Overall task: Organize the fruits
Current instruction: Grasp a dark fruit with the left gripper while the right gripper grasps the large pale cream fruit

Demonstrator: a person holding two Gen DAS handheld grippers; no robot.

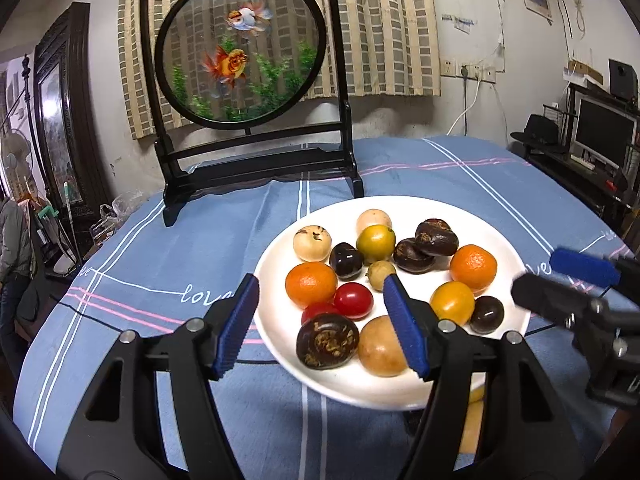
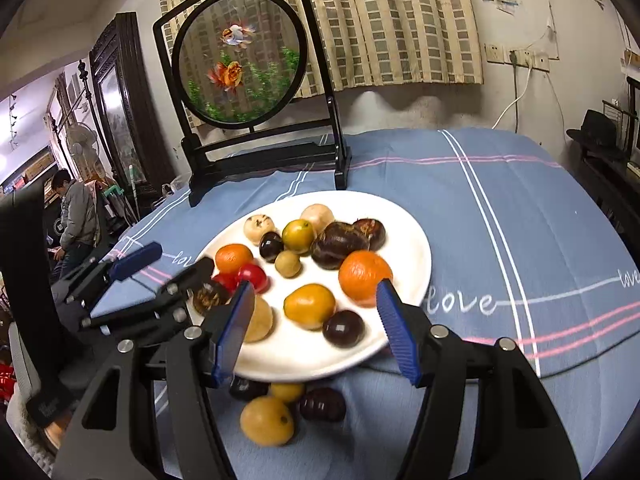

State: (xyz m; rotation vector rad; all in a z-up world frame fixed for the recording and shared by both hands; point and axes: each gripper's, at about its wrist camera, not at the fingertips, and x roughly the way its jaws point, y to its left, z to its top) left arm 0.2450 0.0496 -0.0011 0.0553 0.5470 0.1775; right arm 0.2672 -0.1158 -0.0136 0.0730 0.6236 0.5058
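White plate (image 1: 508, 240) is being carried by the blue striped tablecloth (image 1: 160, 280), mid-table, and is being filled by mixed fruit. Two oranges are being seen on it: one at left (image 1: 311, 284), one at right (image 1: 473, 263). Two red tomatoes (image 1: 353, 300) are being held just beside the left orange. A yellow-green citrus (image 1: 375, 244) is being flanked by dark chestnut-like pieces (image 1: 436, 237); two pale round fruits (image 1: 312, 243) are lying at the far side. An amber fruit (image 1: 452, 303) and a small dark one (image 1: 486, 314) are lying near right; a dark mottled piece (image 1: 327, 341) and a tan fruit (image 1: 380, 346) are lying at the near rim.

Left gripper (image 1: 320, 320): jaws are being held apart at a middling width, nothing gripped, near-left fruit framed between the pads. Right gripper (image 2: 314, 328): same, jaws parted, nothing clamped, over the plate's near edge.

Only in the right wrist view: loose fruit is being shown on the cloth just below the near rim, a yellow-orange fruit (image 2: 267, 420), a smaller yellow one (image 2: 286, 391) and dark pieces (image 2: 322, 404). A person in a grey jacket (image 2: 76, 216) is also being shown clearly at far left. In the left wrist view that spot is being hidden mostly by the plate and fingers.

A framed round goldfish screen (image 1: 240, 48) is being displayed at the far side of the table, before a checked curtain (image 1: 380, 20). Wall sockets (image 1: 468, 70) and a monitor (image 1: 604, 132) are being seen at right.
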